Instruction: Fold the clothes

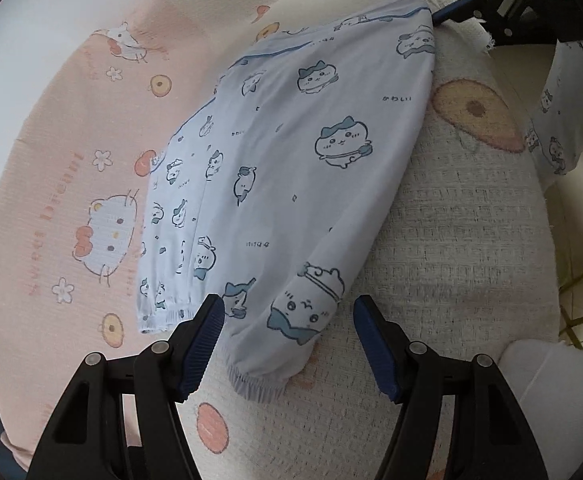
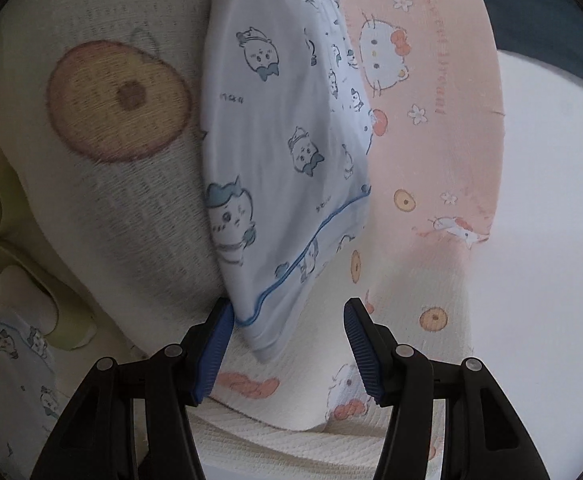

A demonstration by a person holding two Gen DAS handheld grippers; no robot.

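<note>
My left gripper [image 1: 289, 340] stands wide open, holding nothing, straddling the elastic cuff [image 1: 257, 386] of the folded pajama [image 1: 291, 160], and my right gripper [image 2: 289, 344] gapes equally empty over its piped corner, the pajama lying beyond on the blanket [image 1: 451, 240].

Lay folded on the blanket [image 1: 451, 240]: the pajama top [image 1: 291, 152] (cuffed end nearest the left gripper [image 1: 289, 344]). Hovered at its opposite corner, jaws parted: the right gripper [image 2: 289, 344].
</note>
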